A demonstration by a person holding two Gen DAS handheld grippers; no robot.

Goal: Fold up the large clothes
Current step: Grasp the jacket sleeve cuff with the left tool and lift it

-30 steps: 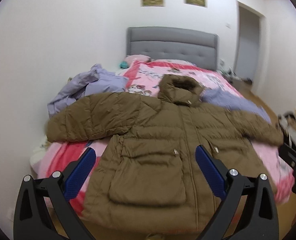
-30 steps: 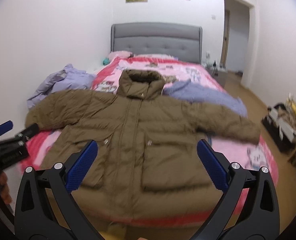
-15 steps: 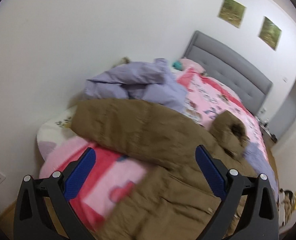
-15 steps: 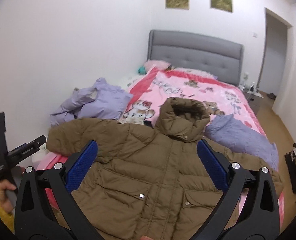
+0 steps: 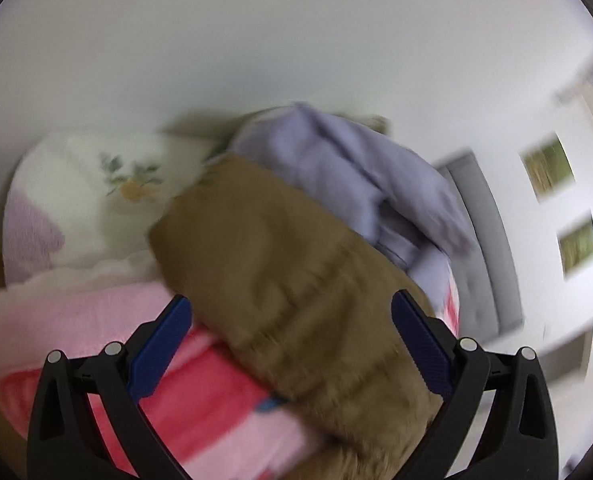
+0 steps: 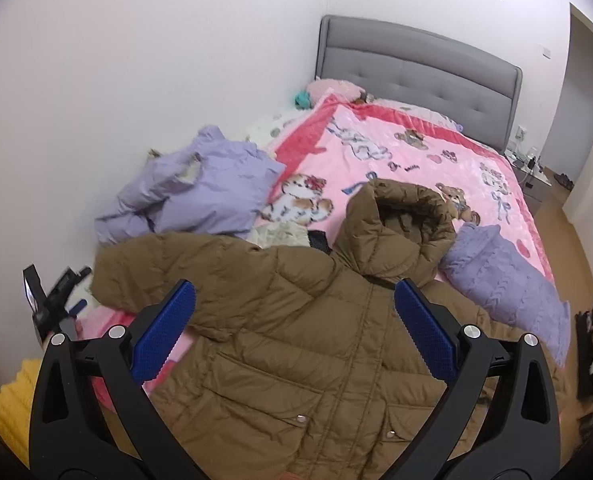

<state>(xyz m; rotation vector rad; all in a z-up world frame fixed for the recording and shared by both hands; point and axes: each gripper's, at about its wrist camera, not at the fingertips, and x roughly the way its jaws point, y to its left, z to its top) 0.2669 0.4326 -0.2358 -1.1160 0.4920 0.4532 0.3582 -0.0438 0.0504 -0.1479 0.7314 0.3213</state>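
Observation:
A brown hooded puffer coat [image 6: 296, 332] lies spread face up on the pink bed cover [image 6: 416, 152], hood toward the headboard. My right gripper [image 6: 292, 332] is open above the coat's chest. My left gripper [image 5: 288, 344] is open, its blue pads either side of the coat's left sleeve [image 5: 280, 264] near the cuff; the view is blurred. The left gripper [image 6: 56, 296] also shows at the left edge of the right wrist view, beside that sleeve end.
A lilac jacket [image 6: 192, 192] lies crumpled by the wall, left of the coat. A lilac knit piece [image 6: 504, 276] lies right of the hood. A grey headboard [image 6: 416, 68] stands at the back. Wooden floor and a doorway [image 6: 576, 96] are at the right.
My left gripper has swung left and closed in on the coat's left sleeve end. My right gripper has moved in over the coat's chest. Both stay open.

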